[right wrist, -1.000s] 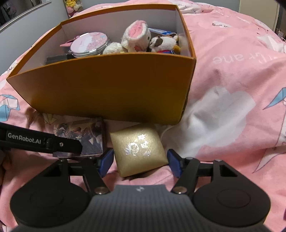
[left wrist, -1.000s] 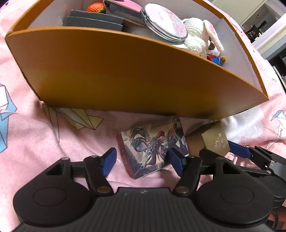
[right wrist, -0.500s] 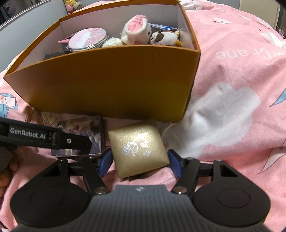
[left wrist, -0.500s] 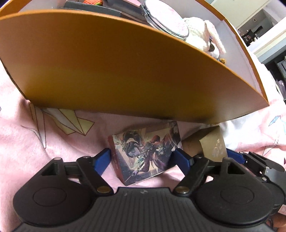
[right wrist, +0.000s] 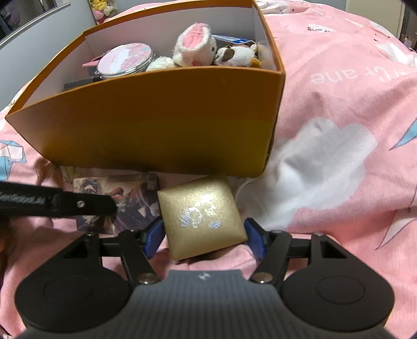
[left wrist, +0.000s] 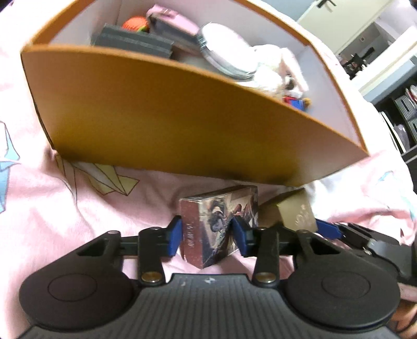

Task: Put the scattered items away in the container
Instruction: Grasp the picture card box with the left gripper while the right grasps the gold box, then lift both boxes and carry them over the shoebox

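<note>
Left tongs [left wrist: 206,236]: blue pads clenched on the two sides of the illustrated rectangular card box [left wrist: 217,226], which is tipped with one corner up off the bedding
Right tongs [right wrist: 204,234]: blue pads set against both sides of the small square gold gift box with a silver emblem [right wrist: 202,212]; grasping it, the box tilted, its near edge raised above the bedding
Illustrated card box: just in front of the container's near wall, beside and left of the gold box; in the right wrist view [right wrist: 117,203] the left tool's black arm crosses over it
Gold gift box: seen at the right edge of the left wrist view [left wrist: 295,212], close to the card box; touching or not, cannot tell
Container: large orange cardboard box with white inner walls [right wrist: 156,120], standing on the pink bedspread with paper-crane print [right wrist: 338,117]
Inside the container: round pink floral compact mirror [right wrist: 123,61], white crocheted bunny with pink ears [right wrist: 194,48], brown-and-white plush toy [right wrist: 234,54], orange crocheted ball [left wrist: 135,24], dark grey flat pieces [left wrist: 133,43]
Left wrist view: slightly blurred
</note>
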